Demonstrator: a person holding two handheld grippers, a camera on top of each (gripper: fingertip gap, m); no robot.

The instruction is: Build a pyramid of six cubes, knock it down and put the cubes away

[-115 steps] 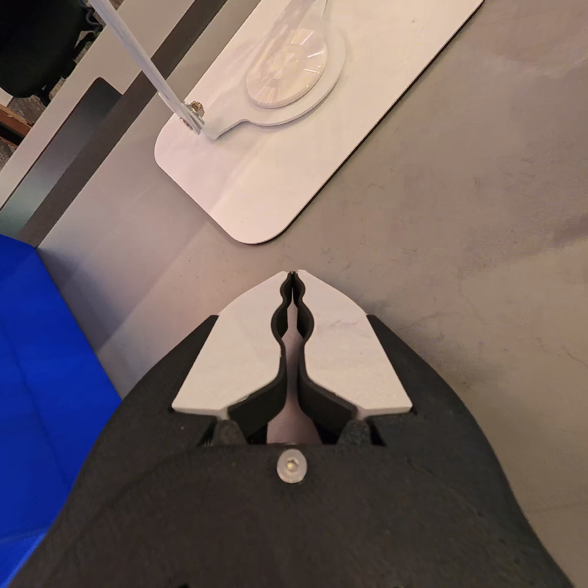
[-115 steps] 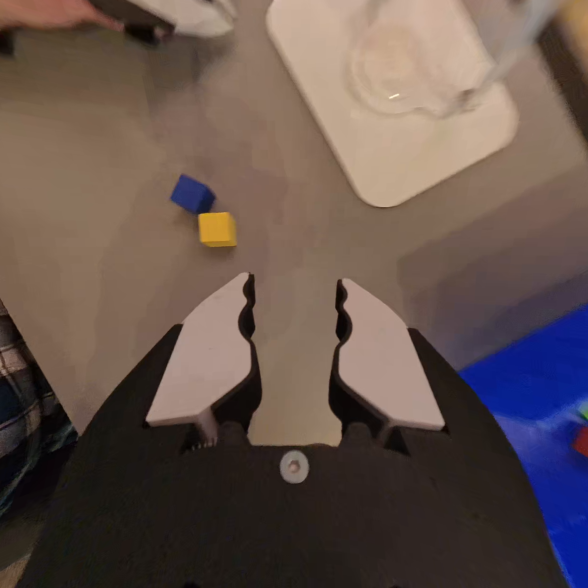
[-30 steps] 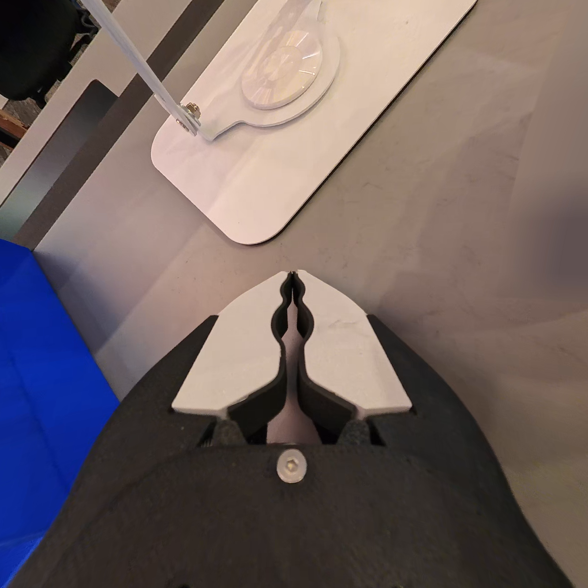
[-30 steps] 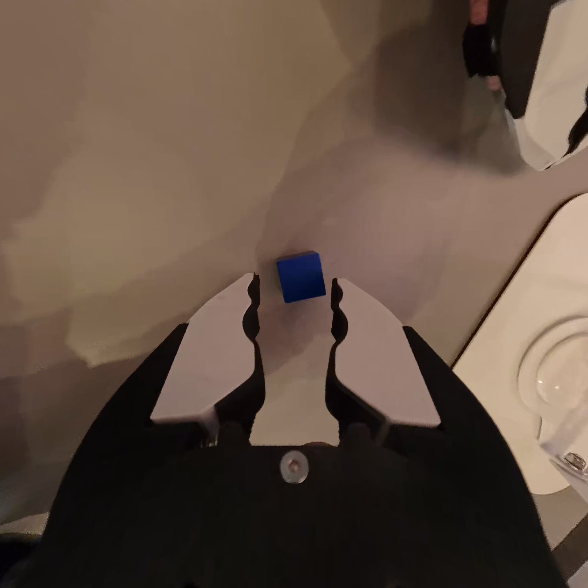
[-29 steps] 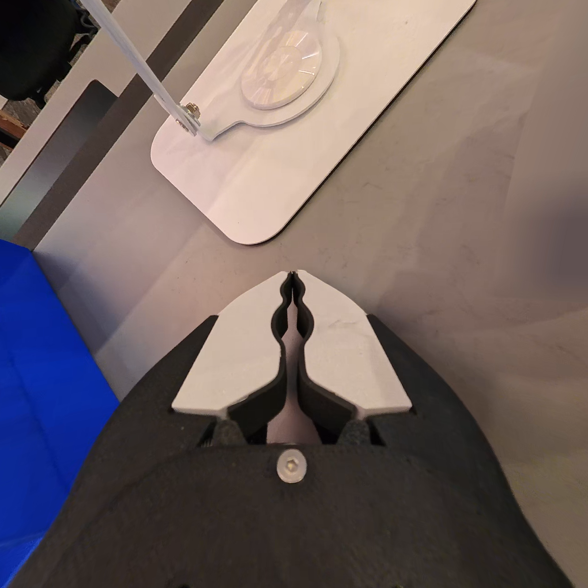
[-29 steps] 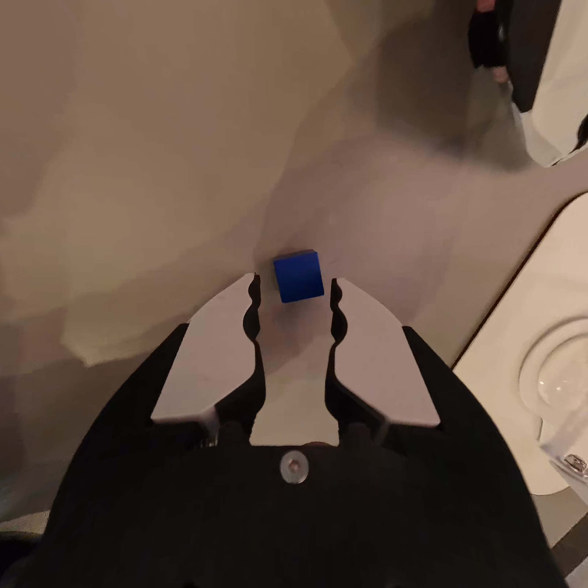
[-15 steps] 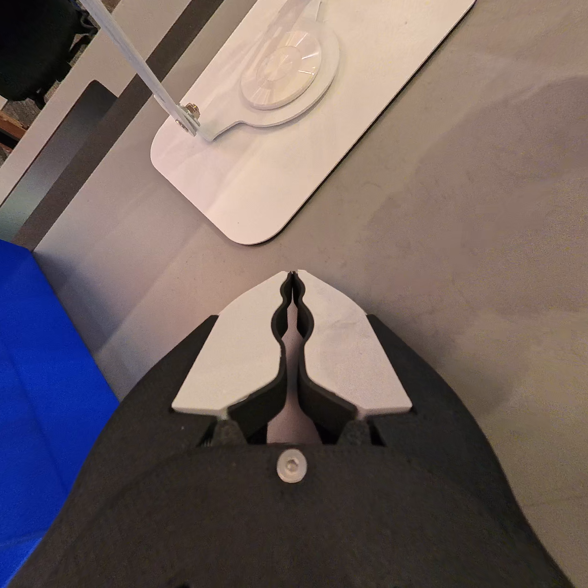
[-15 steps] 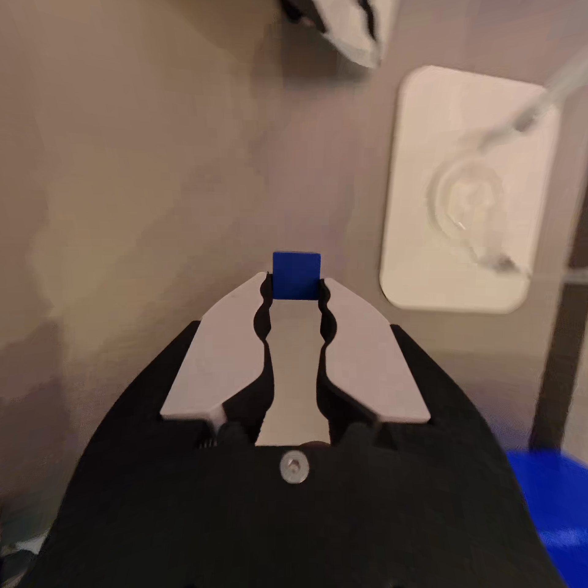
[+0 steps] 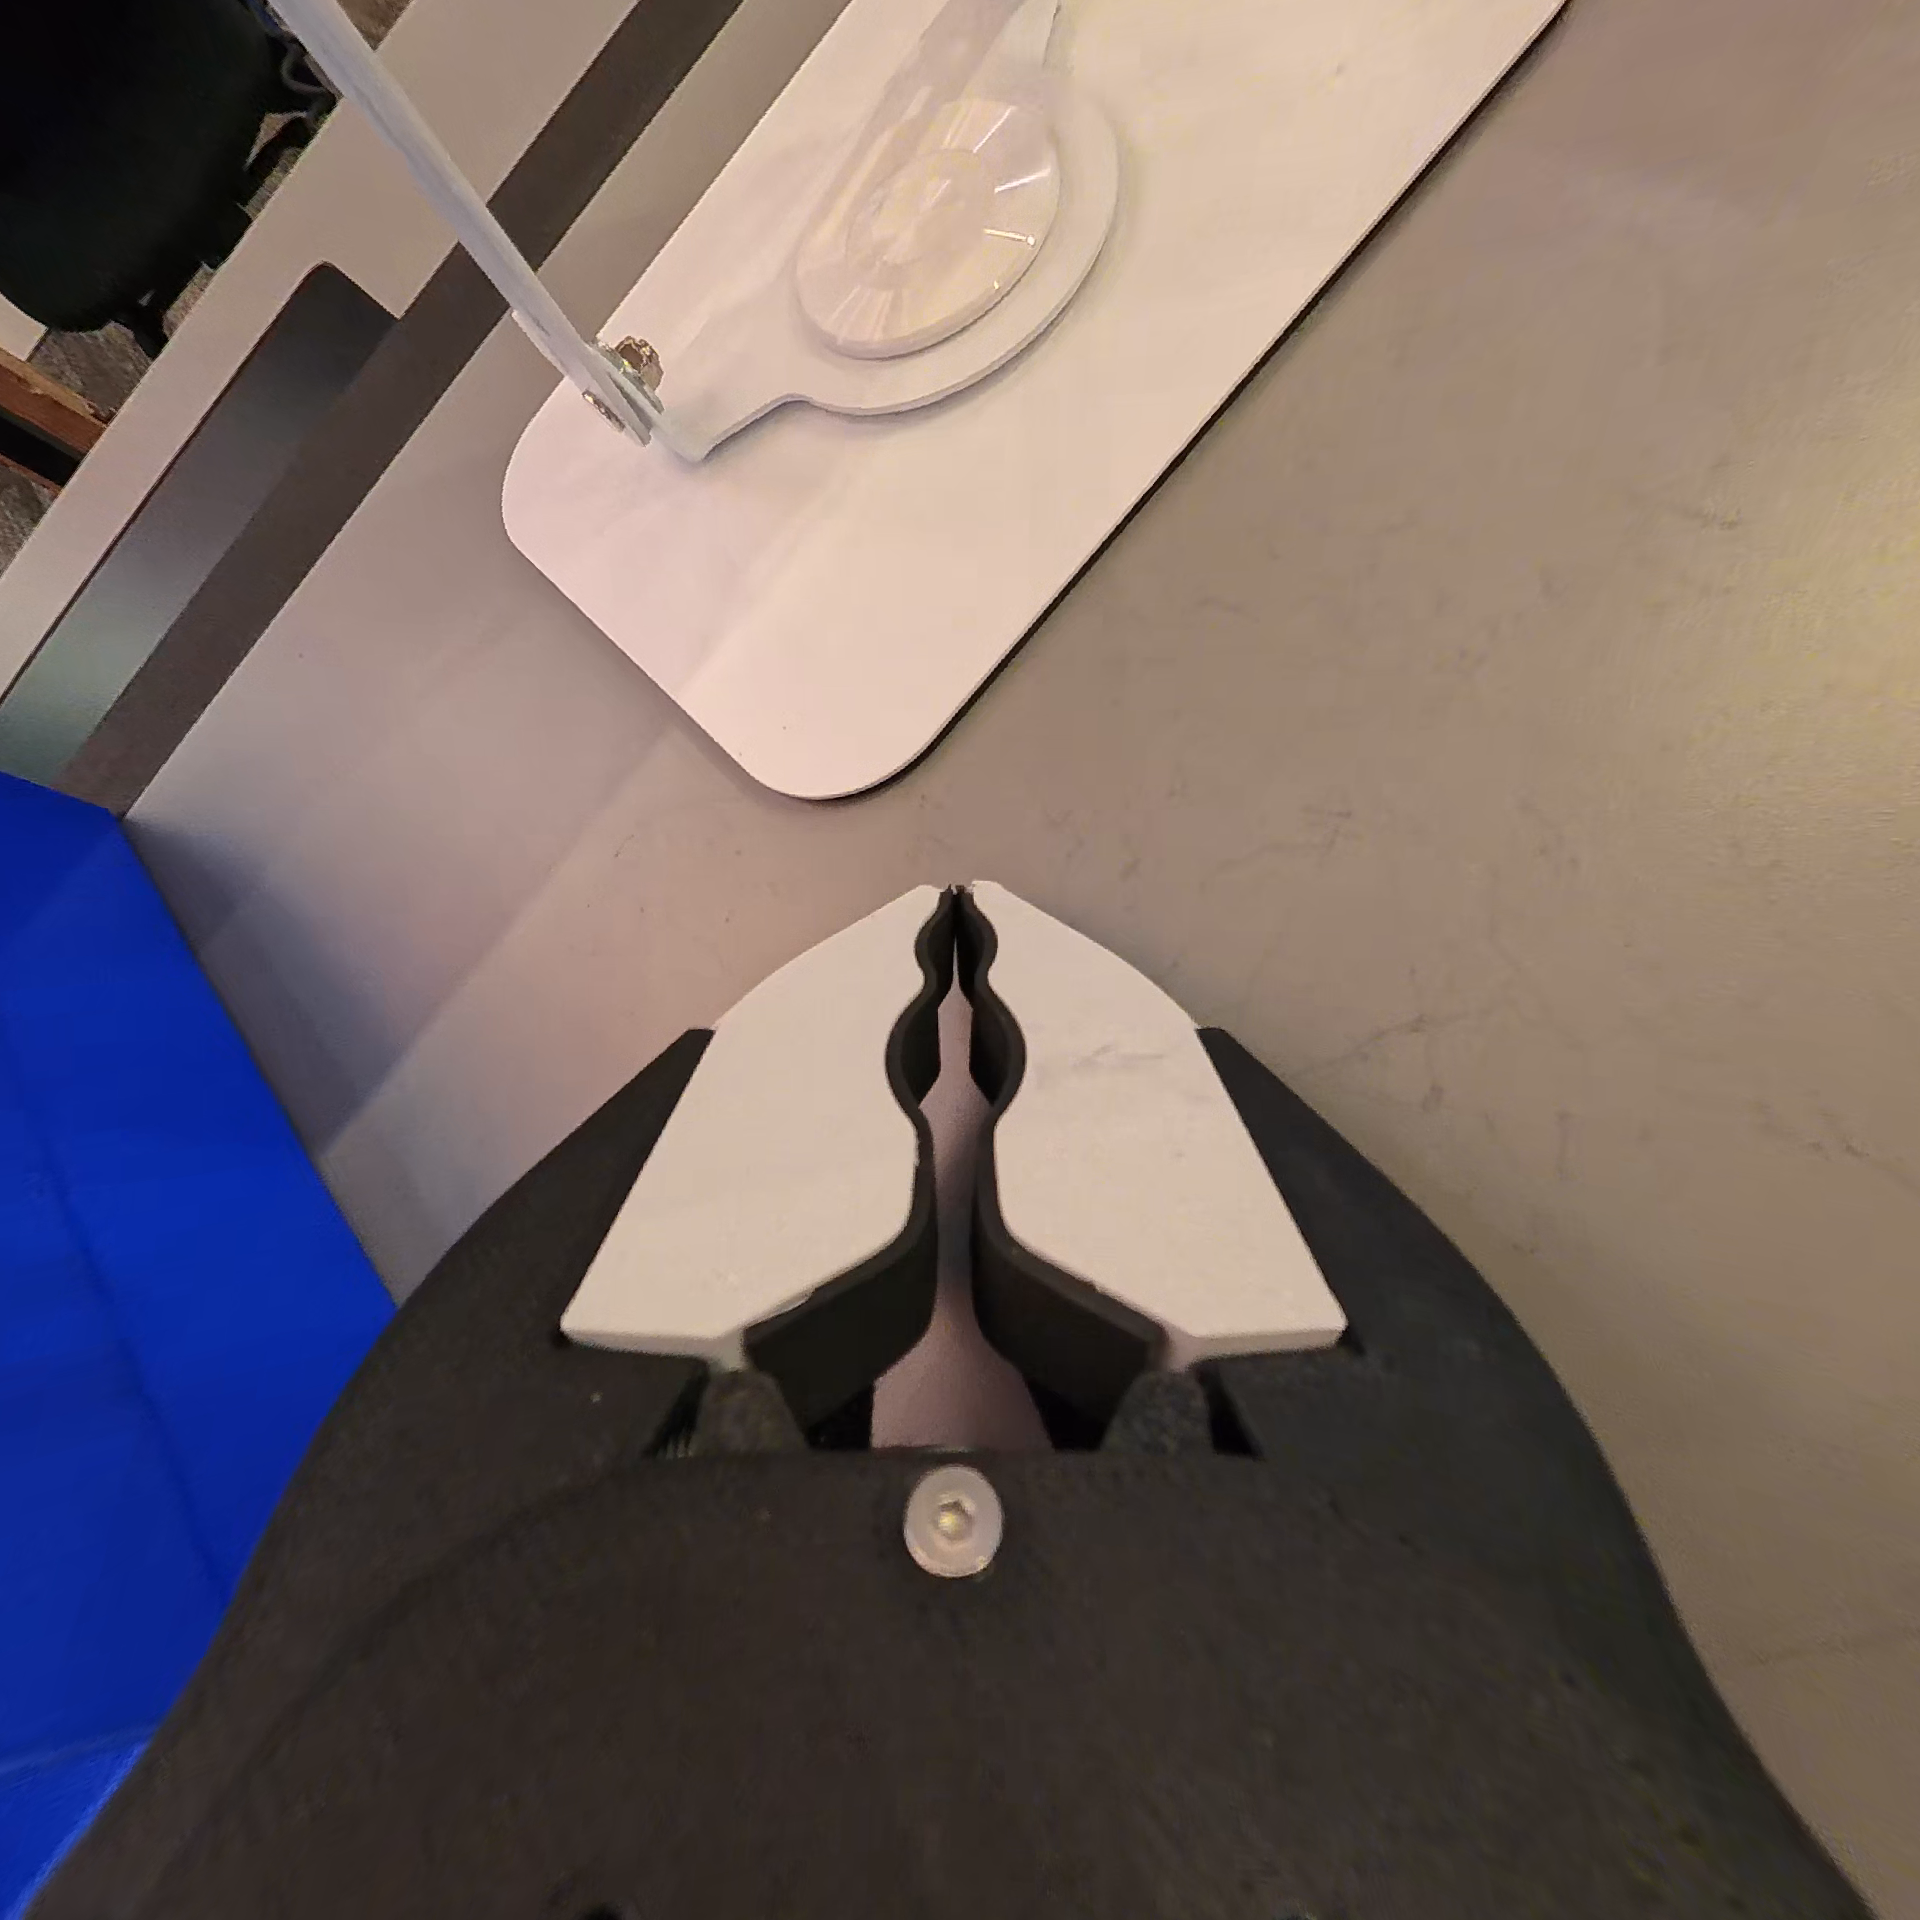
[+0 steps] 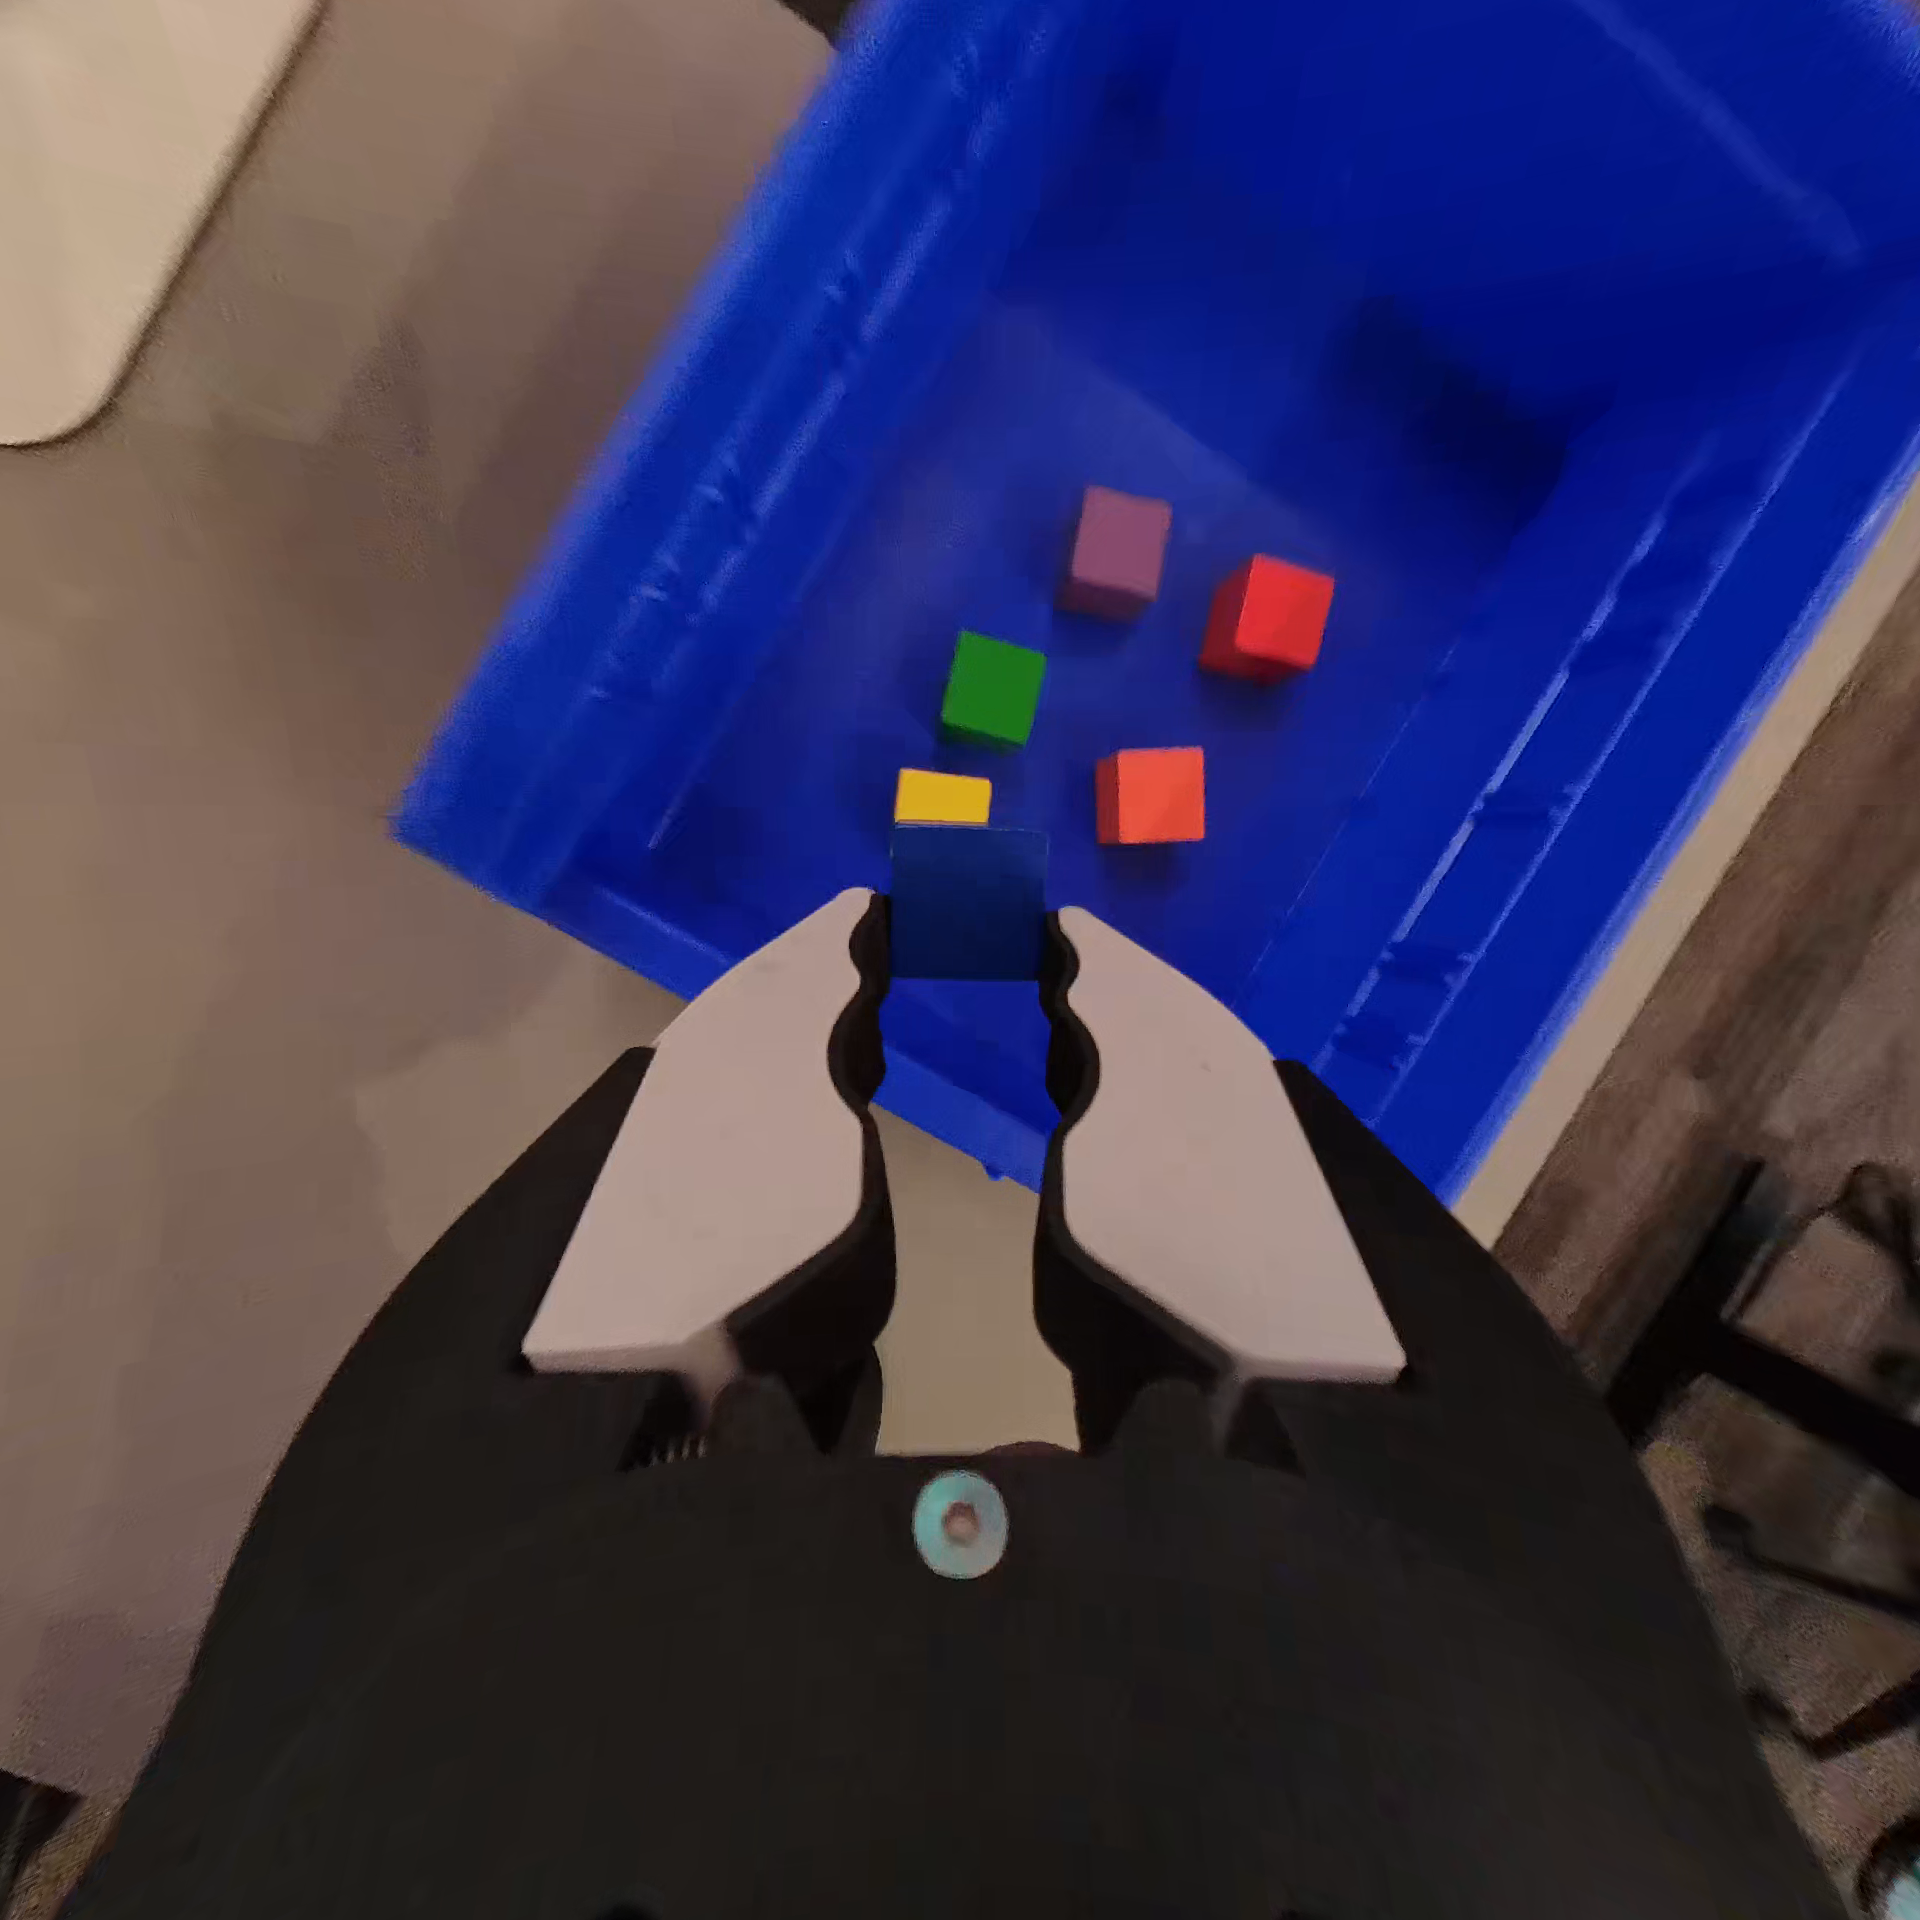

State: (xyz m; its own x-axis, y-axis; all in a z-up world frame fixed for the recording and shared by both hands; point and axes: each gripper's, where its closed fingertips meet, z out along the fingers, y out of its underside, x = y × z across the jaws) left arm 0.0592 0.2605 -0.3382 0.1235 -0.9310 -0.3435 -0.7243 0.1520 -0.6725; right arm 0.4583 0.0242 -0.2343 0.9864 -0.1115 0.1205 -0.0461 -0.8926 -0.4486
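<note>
The right tool point(image 10: 968, 909) pinches the dark blue cube point(image 10: 968, 902) over the blue bin point(image 10: 665, 582), where five cubes lie from twelve to two o'clock, so only this drop seems left; the left tool point(image 9: 954, 891) is pressed together, empty.

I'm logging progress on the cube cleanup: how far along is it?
Nearly finished. Five cubes already lie in the blue bin: purple, red, green, orange, yellow. The right gripper holds the blue cube over it; only its release remains.

Glossy plastic bin point(image 10: 727, 520), matt grey tabletop point(image 9: 1455, 831)
</note>
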